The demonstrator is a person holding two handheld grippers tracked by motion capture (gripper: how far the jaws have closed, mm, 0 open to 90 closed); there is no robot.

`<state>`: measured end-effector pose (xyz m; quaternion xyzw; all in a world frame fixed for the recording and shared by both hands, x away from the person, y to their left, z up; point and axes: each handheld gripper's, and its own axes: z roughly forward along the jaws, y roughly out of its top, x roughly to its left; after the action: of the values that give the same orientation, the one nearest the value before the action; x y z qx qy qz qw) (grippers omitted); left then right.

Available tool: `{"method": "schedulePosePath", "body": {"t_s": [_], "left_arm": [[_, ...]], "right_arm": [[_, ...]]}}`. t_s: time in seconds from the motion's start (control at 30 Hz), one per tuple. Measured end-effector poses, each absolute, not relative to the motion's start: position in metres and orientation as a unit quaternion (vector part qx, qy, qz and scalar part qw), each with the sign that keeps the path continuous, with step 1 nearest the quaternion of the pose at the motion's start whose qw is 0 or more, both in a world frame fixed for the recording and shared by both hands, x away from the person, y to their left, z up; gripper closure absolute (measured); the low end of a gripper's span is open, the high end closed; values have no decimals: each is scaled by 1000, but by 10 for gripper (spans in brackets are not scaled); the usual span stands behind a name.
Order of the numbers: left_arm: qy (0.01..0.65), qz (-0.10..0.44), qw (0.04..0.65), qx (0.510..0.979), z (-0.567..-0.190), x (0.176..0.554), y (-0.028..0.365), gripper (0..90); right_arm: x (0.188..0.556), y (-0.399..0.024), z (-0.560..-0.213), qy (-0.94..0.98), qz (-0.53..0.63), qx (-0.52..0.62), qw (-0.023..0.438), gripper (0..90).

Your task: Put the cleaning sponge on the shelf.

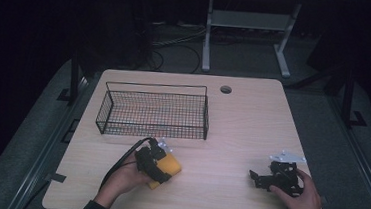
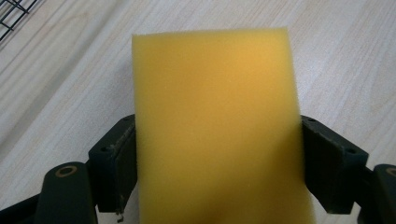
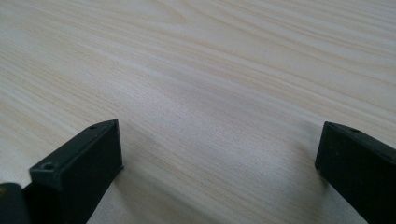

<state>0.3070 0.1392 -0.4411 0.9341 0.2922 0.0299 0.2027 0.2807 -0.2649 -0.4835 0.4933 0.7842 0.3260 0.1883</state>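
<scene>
In the high view, the left tongs [image 1: 164, 170] sit low over a yellow sponge [image 1: 170, 167] on the near left part of the wooden tabletop [image 1: 242, 124], just in front of a black wire basket [image 1: 154, 110] that stands at the back left. The person's left hand [image 1: 126, 179] holds them from behind, a black cable looping off toward the table's edge. Well apart, at the near right, the right hand [image 1: 304, 198] holds the right tongs [image 1: 255, 177] low over bare wood, pointing left toward the middle of the tabletop.

In the left gripper view, the sponge [image 2: 215, 126] lies lengthwise between the two black jaws of the left tongs [image 2: 217, 158]. Both pads meet its long sides, and the right side looks slightly pinched in, so the tongs are clamped on the sponge. A corner of the basket [image 2: 14, 14] shows at the top left.

In the right gripper view, the right tongs [image 3: 219, 158] stand wide apart with nothing between the jaws, just pale wood grain of the tabletop [image 3: 210, 70] beneath them.
</scene>
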Motion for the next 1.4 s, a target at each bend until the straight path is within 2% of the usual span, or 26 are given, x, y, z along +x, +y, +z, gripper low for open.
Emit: {"method": "schedulePosePath", "body": {"t_s": [0.53, 1.4], "left_arm": [[294, 26, 218, 930, -432, 307, 143, 236], [298, 39, 233, 925, -397, 314, 161, 238]], "right_arm": [[281, -265, -484, 784, 326, 493, 188, 0], [281, -265, -484, 784, 326, 494, 188, 0]]}}
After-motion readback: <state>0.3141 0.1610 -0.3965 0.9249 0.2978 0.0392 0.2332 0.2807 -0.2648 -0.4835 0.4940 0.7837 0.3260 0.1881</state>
